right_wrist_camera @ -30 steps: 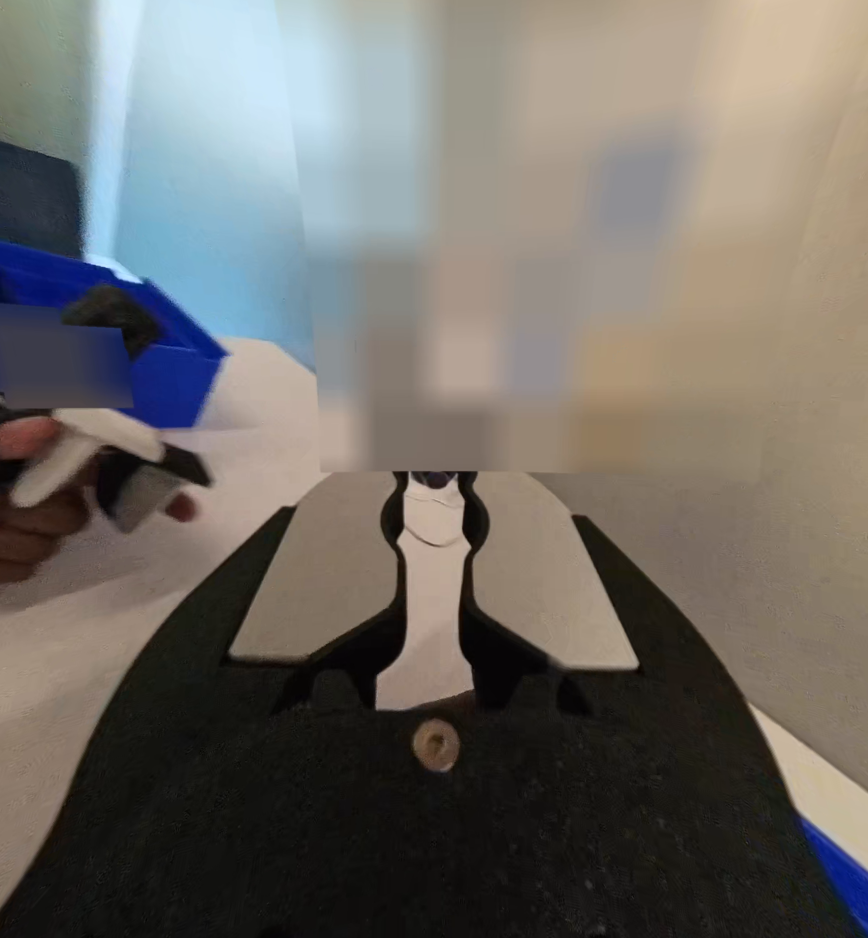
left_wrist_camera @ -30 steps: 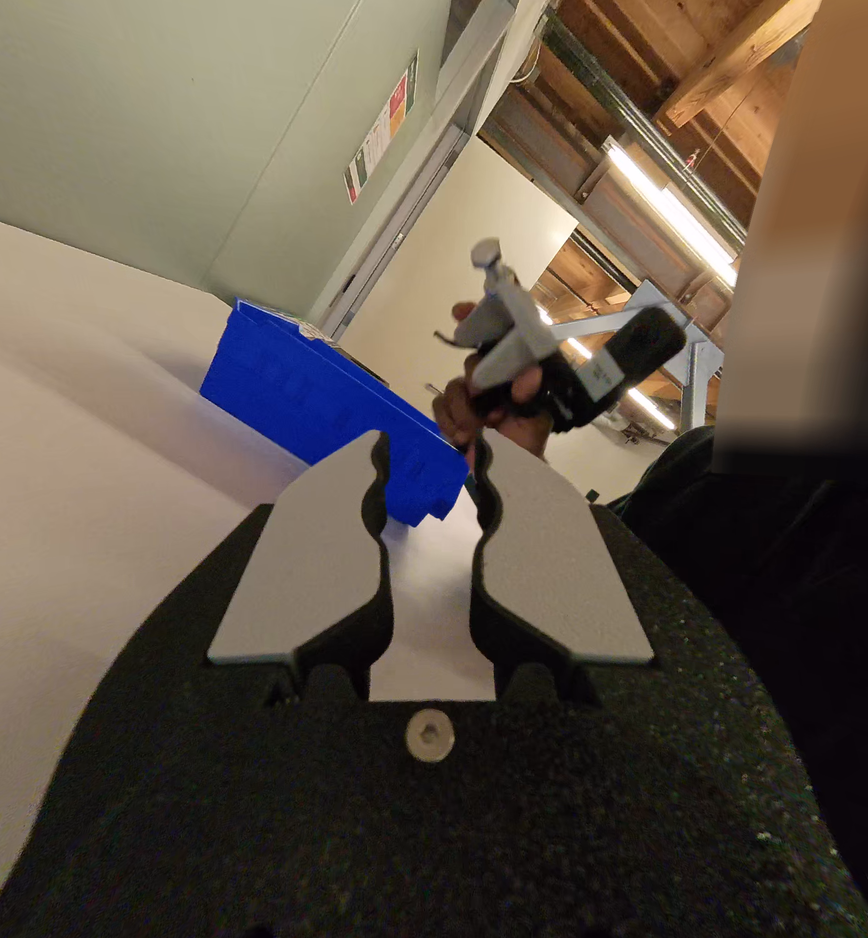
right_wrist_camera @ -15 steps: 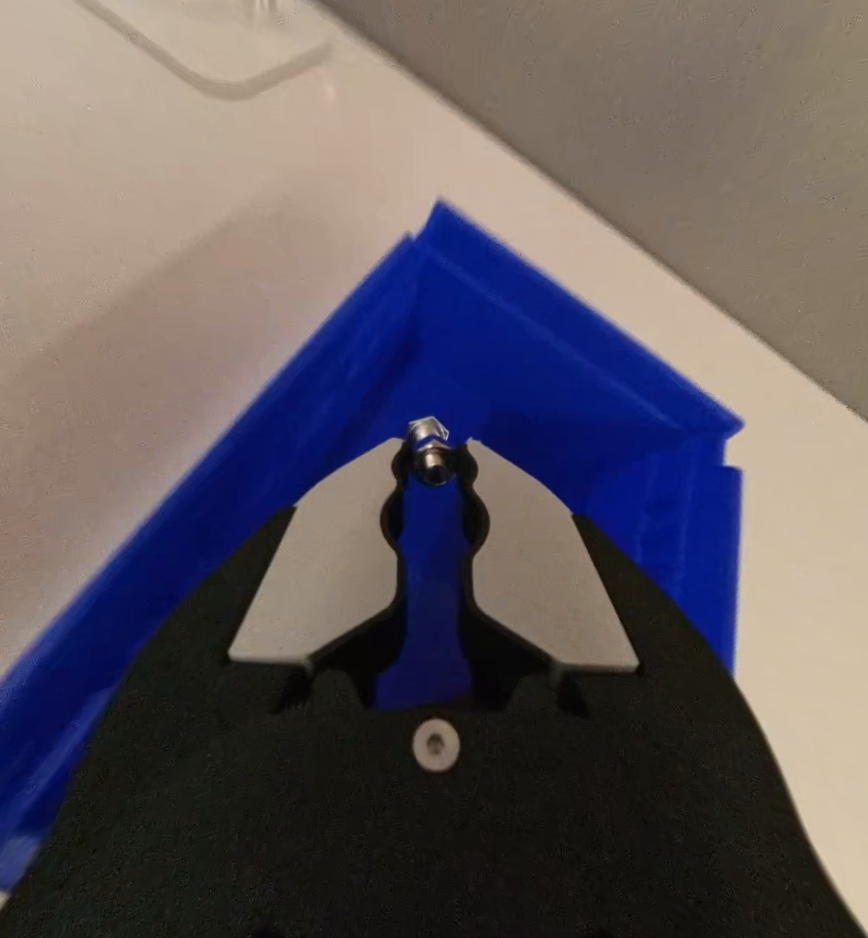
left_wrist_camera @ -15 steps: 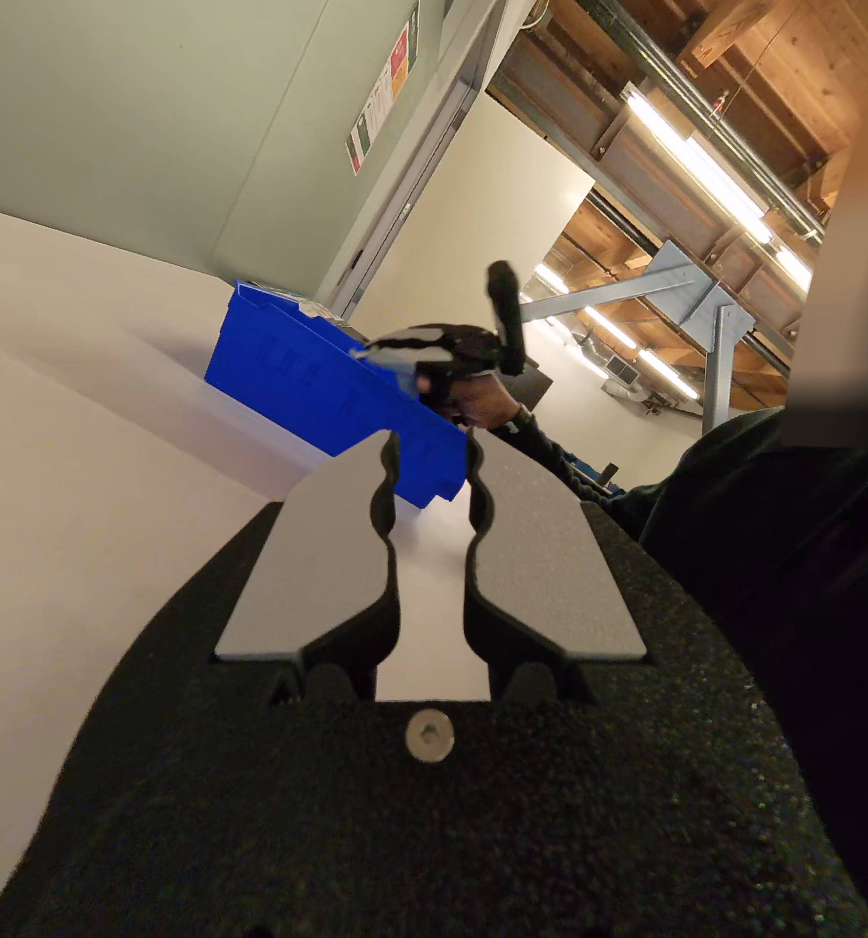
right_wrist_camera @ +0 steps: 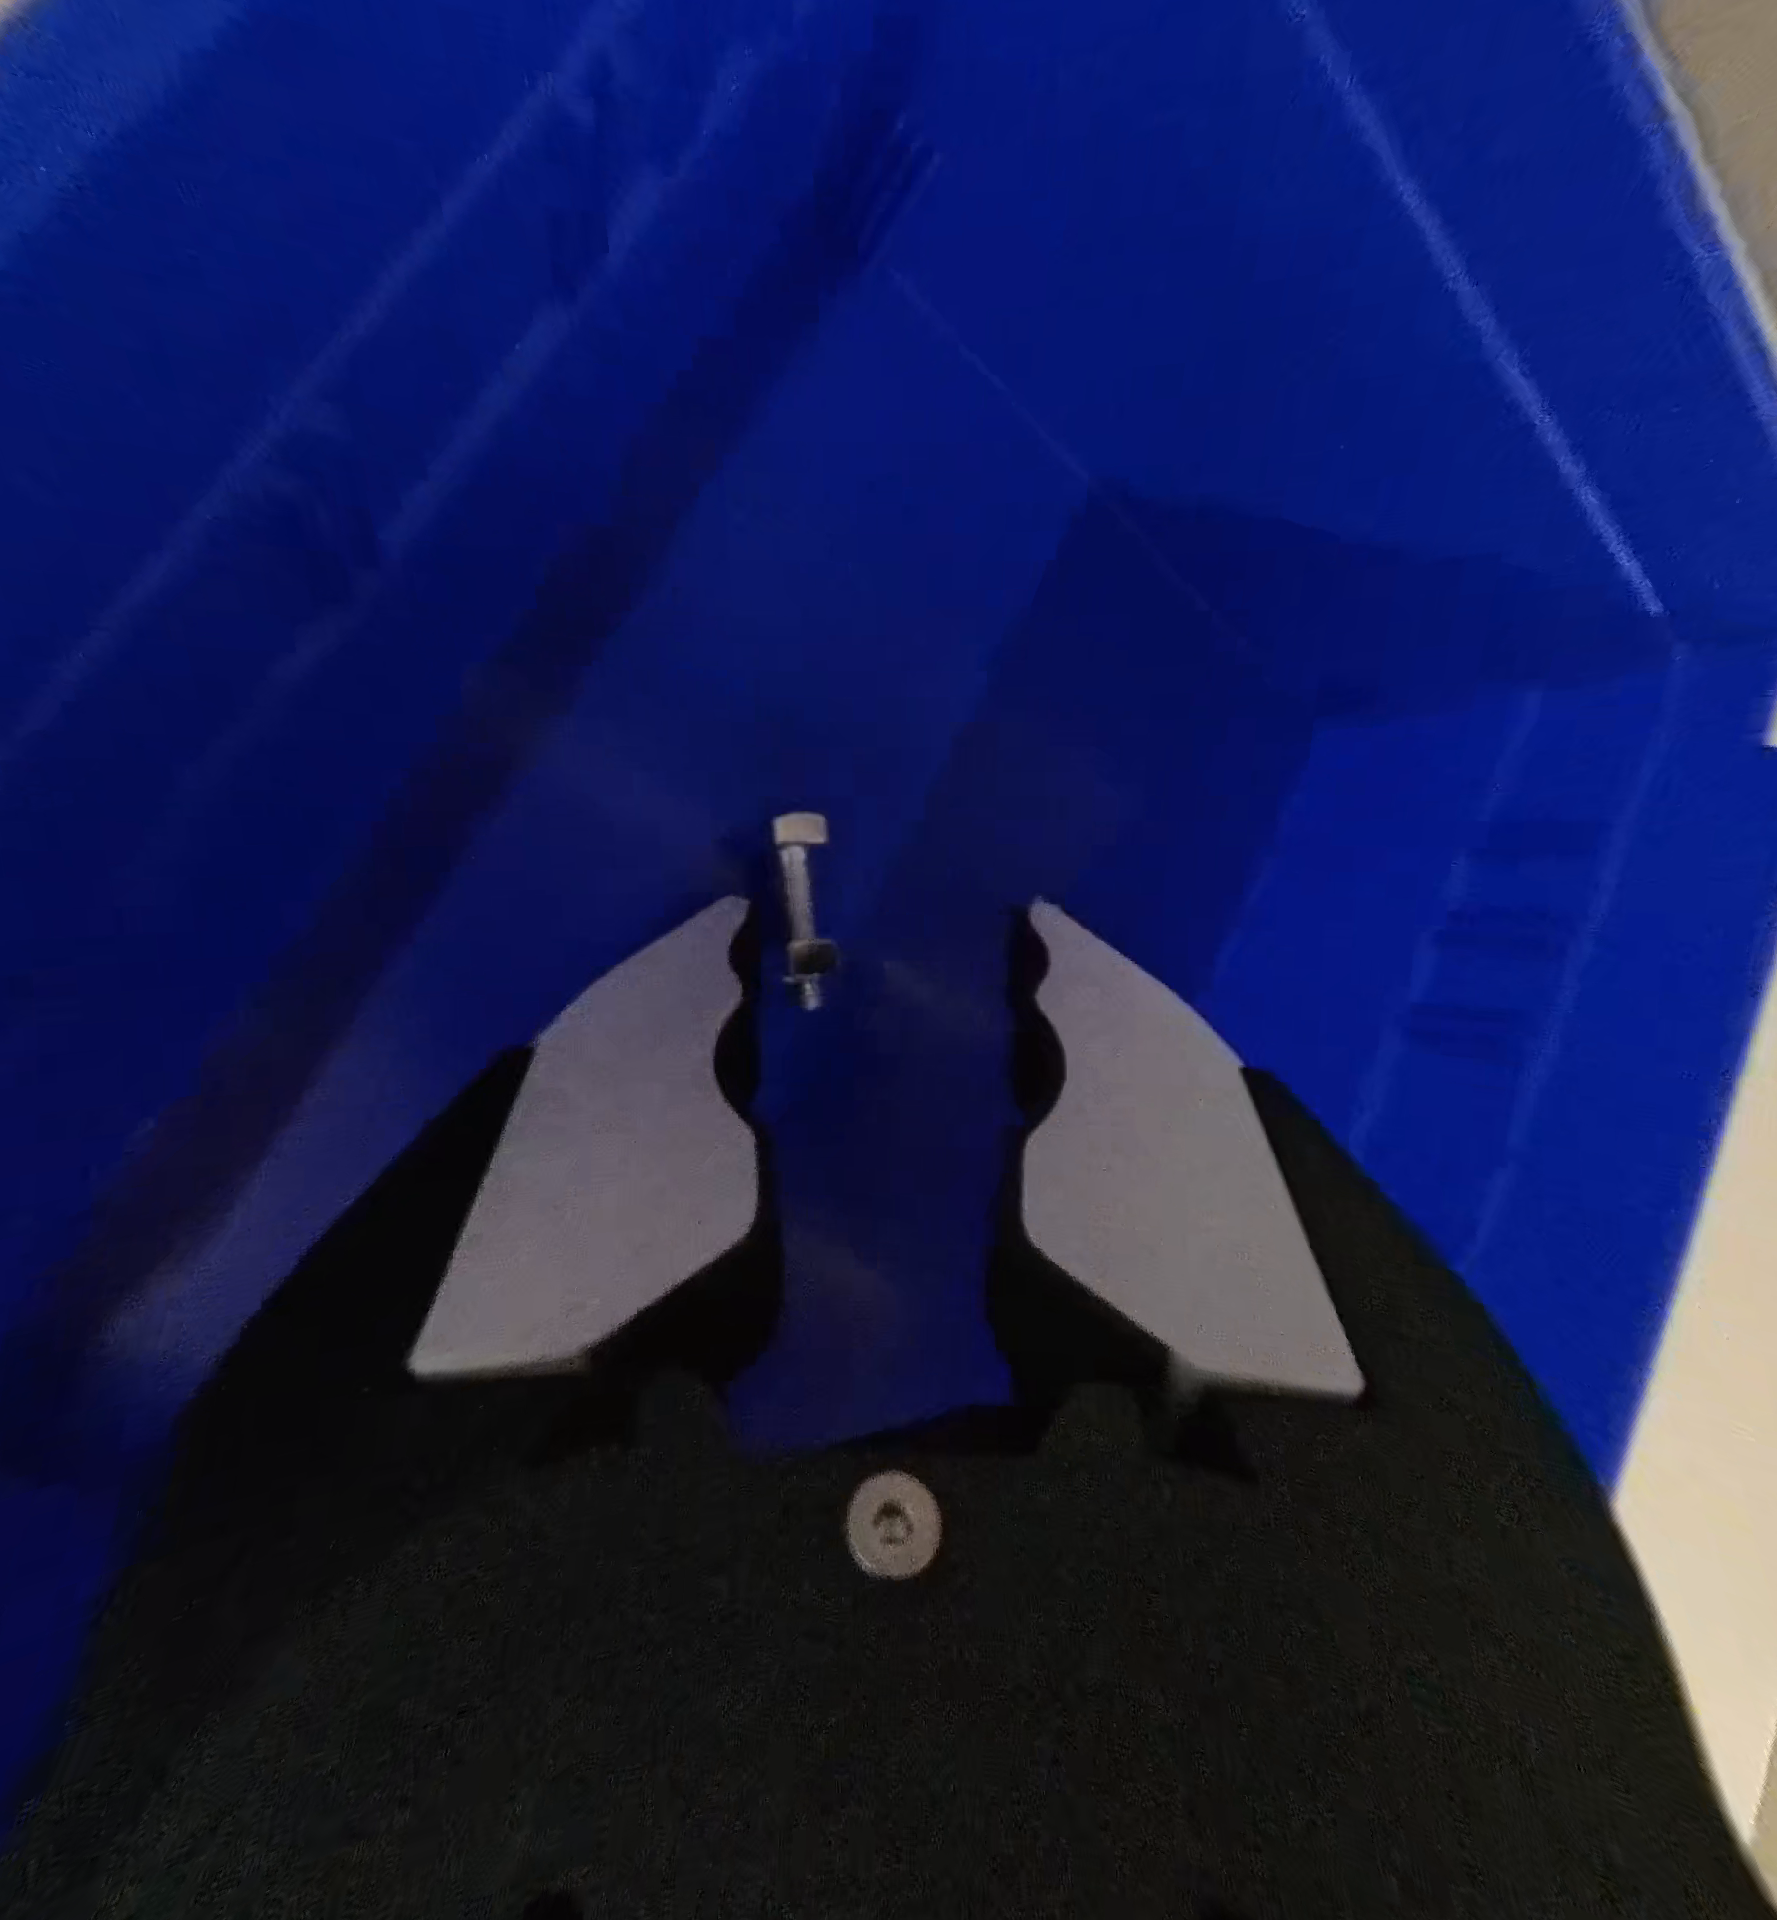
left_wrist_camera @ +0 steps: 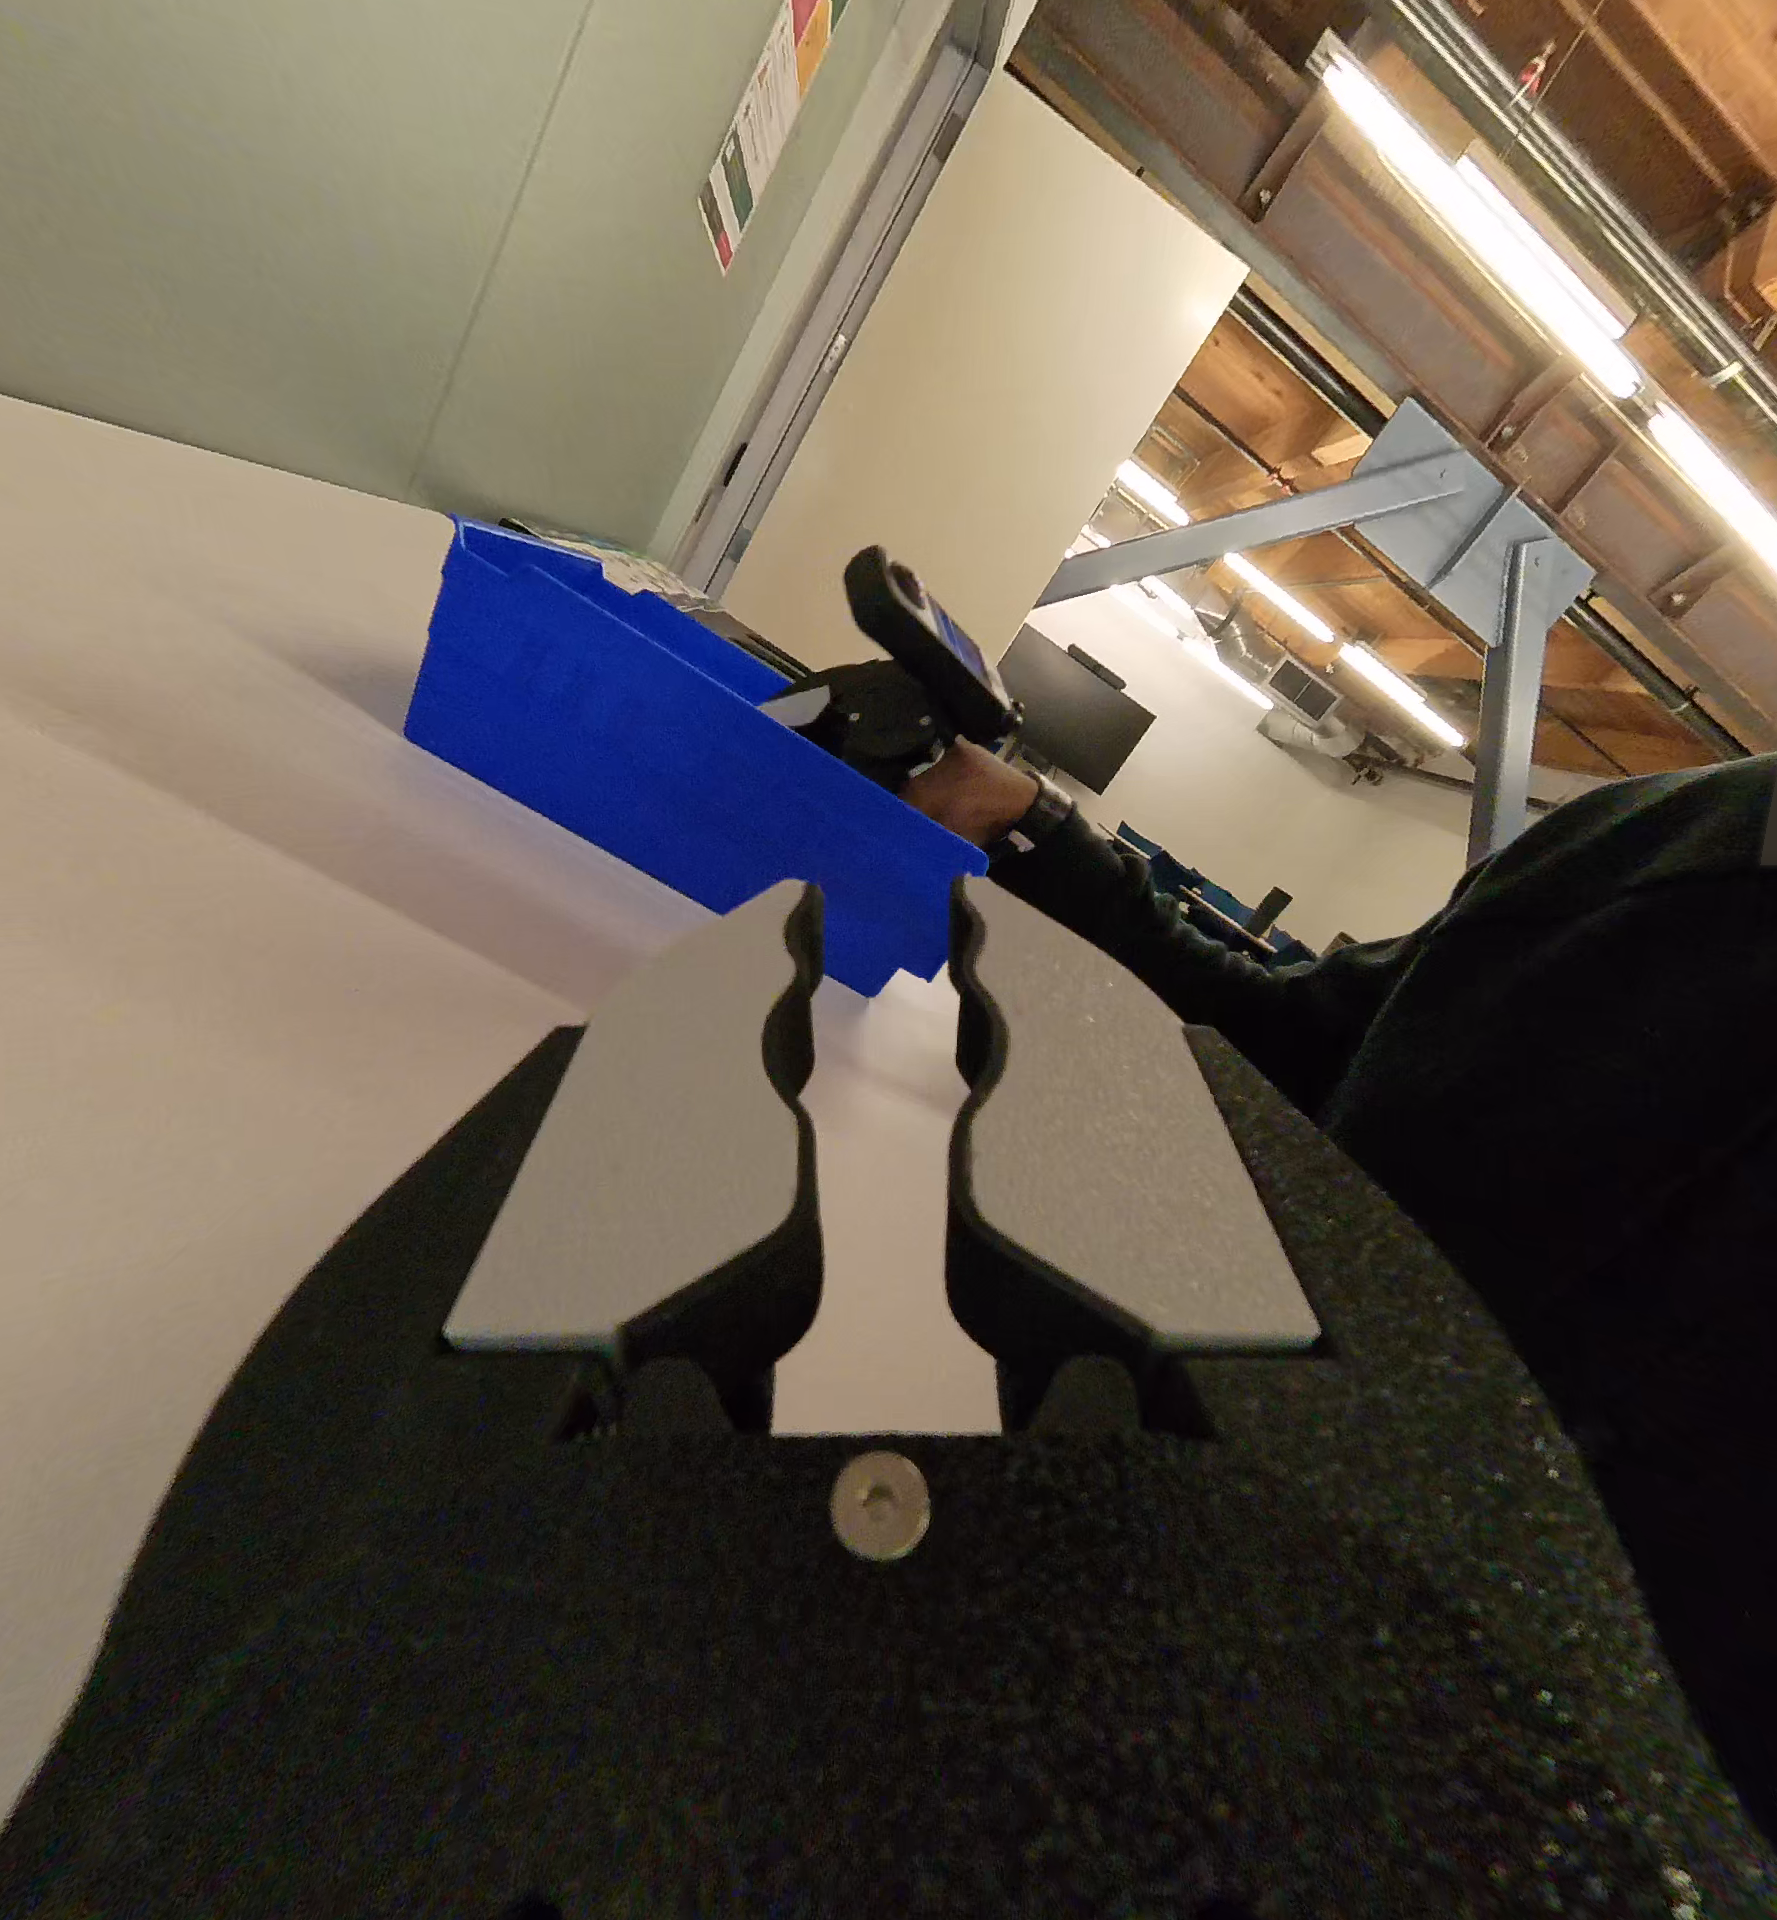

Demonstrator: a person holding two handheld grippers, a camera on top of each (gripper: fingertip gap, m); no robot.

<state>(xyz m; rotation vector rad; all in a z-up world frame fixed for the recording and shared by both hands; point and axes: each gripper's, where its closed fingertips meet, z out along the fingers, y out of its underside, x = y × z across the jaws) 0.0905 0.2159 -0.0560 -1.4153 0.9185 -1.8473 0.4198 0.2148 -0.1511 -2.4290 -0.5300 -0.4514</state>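
My right gripper [right_wrist_camera: 879, 909] is open inside a blue bin [right_wrist_camera: 1279, 416]. A silver bolt with a nut [right_wrist_camera: 799, 904] lies free in front of the fingertips, close to the left finger [right_wrist_camera: 655, 1039]; neither pad presses on it. My left gripper [left_wrist_camera: 882, 894] is open with nothing between its fingers, low over the white table [left_wrist_camera: 188, 935], pointing at the near corner of the blue bin [left_wrist_camera: 603, 727]. The left wrist view also shows the right gripper [left_wrist_camera: 863, 717], held by a hand [left_wrist_camera: 977, 795], dipping into the bin from the far side.
A grey-green wall and a door frame [left_wrist_camera: 842, 312] stand behind the bin. A person's dark sleeve and body [left_wrist_camera: 1538, 1039] fill the right side of the left wrist view. The table edge shows to the right of the bin [right_wrist_camera: 1746, 1351]. The grippers' ends are close to 35 cm from one another.
My right gripper moved over and down into the blue bin and opened; the bolt it pinched has left its grasp. My left jaws narrowed slightly and the gripper barely moved.
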